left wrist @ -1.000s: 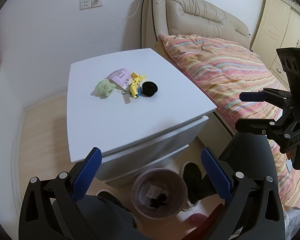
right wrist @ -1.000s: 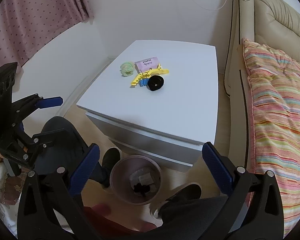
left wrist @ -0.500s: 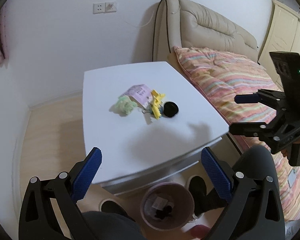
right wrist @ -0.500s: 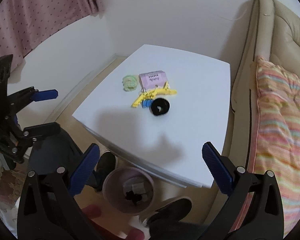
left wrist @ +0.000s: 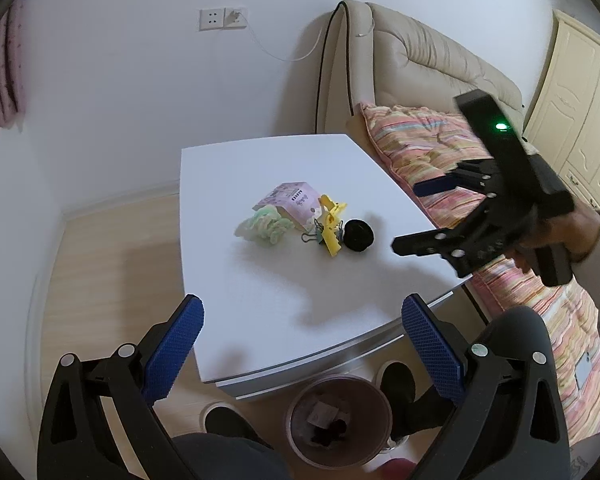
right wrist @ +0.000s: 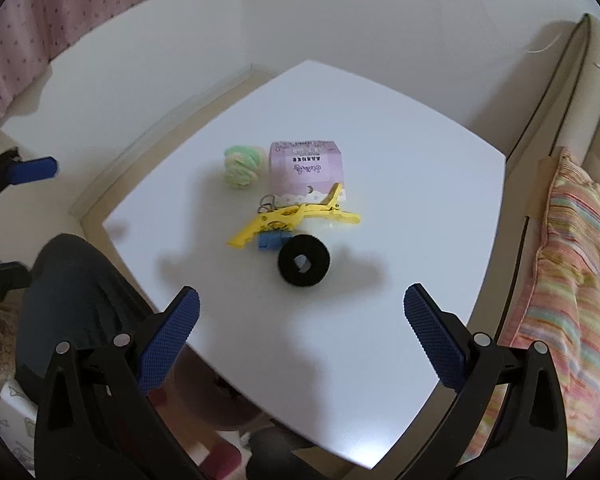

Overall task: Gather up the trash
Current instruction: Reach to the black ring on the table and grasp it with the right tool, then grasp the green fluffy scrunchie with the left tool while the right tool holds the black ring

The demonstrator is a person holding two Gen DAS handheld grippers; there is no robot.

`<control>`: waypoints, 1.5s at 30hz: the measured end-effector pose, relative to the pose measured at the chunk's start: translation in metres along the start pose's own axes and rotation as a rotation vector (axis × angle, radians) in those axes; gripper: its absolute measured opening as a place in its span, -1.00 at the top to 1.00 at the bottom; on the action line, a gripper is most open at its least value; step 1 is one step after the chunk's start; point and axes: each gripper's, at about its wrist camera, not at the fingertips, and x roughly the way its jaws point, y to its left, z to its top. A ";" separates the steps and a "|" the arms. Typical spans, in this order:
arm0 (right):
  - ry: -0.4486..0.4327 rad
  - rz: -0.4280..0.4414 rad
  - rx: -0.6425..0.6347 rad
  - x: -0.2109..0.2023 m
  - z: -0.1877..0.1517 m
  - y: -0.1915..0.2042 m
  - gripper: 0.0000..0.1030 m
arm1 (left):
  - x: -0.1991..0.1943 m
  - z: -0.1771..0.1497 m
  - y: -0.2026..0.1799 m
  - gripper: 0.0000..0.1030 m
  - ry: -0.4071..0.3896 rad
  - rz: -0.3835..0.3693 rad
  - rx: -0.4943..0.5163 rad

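Note:
A small pile lies mid-table on the white nightstand: a pink carton, a green scrunchie, a yellow hair clip over blue binder clips, and a black ring scrunchie. The pile also shows in the left wrist view, with the carton and black scrunchie. My right gripper is open and empty, hovering just short of the black scrunchie. My left gripper is open and empty over the table's near edge. A pink trash bin stands on the floor below.
A bed with a striped quilt and beige headboard lies right of the nightstand. A cream wardrobe is at far right. A pink curtain hangs at left. My knees and shoes are beside the bin.
Both grippers have moved up and forward over the nightstand. The right gripper has closed in on the pile; the objects have not moved.

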 end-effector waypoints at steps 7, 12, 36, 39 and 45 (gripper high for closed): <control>0.083 0.032 -0.043 0.032 0.013 -0.003 -0.93 | 0.000 0.000 0.005 -0.85 0.003 0.013 -0.014; 0.129 0.052 -0.064 0.050 0.016 0.000 -0.51 | 0.001 -0.001 0.009 -0.85 0.008 0.018 -0.024; 0.122 0.035 -0.057 0.056 0.012 -0.005 0.39 | 0.005 -0.004 0.010 -0.85 0.023 0.013 -0.028; 0.107 0.033 -0.040 0.050 0.010 -0.006 0.39 | 0.006 -0.003 0.010 -0.85 0.023 0.014 -0.025; 0.063 0.034 0.027 0.029 -0.001 -0.011 0.38 | 0.010 0.006 0.011 -0.85 0.017 0.015 -0.011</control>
